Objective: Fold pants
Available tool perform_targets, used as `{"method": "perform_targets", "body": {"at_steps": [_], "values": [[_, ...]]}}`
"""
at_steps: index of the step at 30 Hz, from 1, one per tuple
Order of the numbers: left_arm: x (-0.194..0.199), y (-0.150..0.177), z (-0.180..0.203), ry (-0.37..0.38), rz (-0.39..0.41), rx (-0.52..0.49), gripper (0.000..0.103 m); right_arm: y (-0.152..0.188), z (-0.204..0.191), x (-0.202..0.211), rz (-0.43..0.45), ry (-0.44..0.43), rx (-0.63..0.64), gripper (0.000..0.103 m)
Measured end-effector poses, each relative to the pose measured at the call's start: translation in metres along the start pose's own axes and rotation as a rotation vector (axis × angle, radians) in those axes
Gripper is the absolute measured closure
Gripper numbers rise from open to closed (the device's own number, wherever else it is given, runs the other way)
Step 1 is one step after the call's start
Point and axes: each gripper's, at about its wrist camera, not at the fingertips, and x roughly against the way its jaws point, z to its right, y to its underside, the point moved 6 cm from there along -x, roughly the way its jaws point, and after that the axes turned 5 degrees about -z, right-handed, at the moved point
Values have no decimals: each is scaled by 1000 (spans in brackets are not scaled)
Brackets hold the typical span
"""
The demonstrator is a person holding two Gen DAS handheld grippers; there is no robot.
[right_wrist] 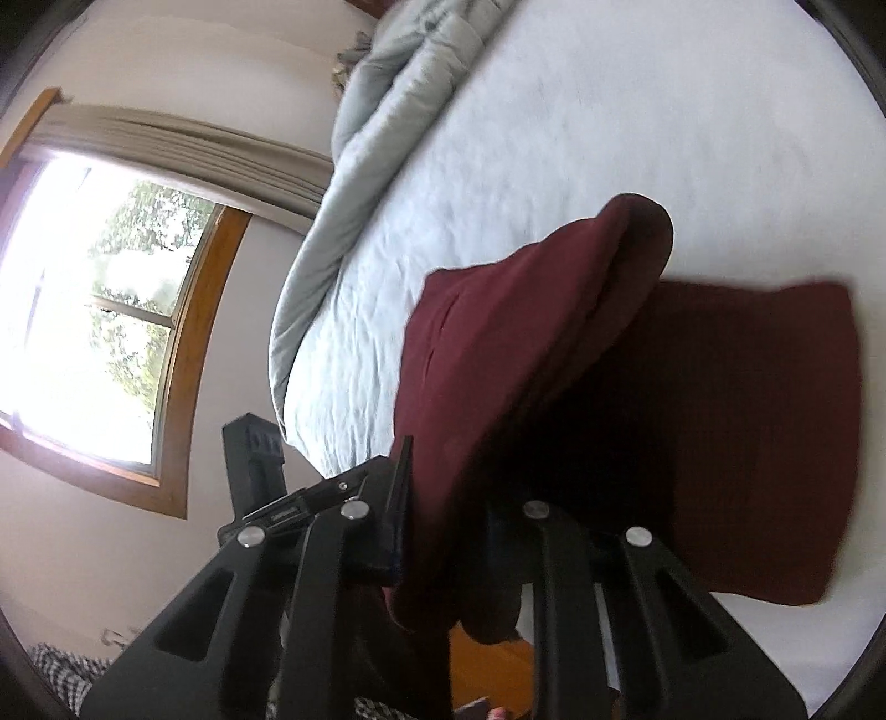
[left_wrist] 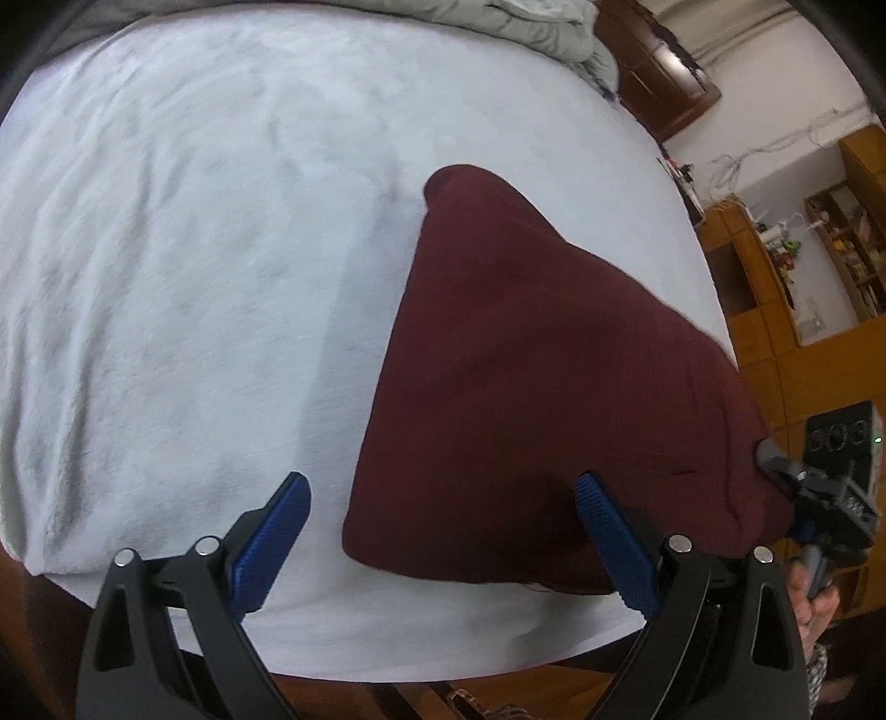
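Note:
Dark maroon pants (left_wrist: 526,360) lie on the white bed sheet (left_wrist: 194,249), their right edge lifted off the bed. In the left wrist view my left gripper (left_wrist: 443,493) stands open; one blue pad (left_wrist: 288,509) hangs over the sheet and the other sits above the pants' near corner. At the far right my right gripper (left_wrist: 775,465) pinches the raised edge. In the right wrist view my right gripper (right_wrist: 443,498) is shut on the pants (right_wrist: 487,360), with the cloth draping from its jaws and the rest lying flat on the sheet (right_wrist: 554,138).
A grey duvet (left_wrist: 498,16) is bunched at the far end of the bed (right_wrist: 376,111). Wooden shelves (left_wrist: 775,288) stand beyond the bed's right side. A window (right_wrist: 111,304) fills the wall on the other side. The bed's near edge (left_wrist: 443,664) runs just below my left gripper.

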Motion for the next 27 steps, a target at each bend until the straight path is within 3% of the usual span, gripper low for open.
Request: {"method": "perform_targets", "body": {"at_steps": [5,10,16,19,22,23,24,27], "values": [[-10,0,29,0,-15,-58,6,-1,10,51,35,59,26,84],[-22,7,45,-14,-41,-109,6,5,48,80,45,113,-5,84],[-54,18,46,-93,-108,-141,6,27,128,50,-51,214,-116,83],[-59,18,41,-79,-121,-116,3,33,144,42,-52,182,-160,81],[-54,16,41,-69,-125,-115,4,33,138,52,-57,184,-135,61],[-50,12,43,-67,-115,-125,4,30,133,56,-54,186,-117,48],[-46,9,41,-62,-107,-134,4,27,127,62,-42,181,-97,41],[-37,2,44,-42,-89,-139,4,8,121,82,8,194,-71,39]]}}
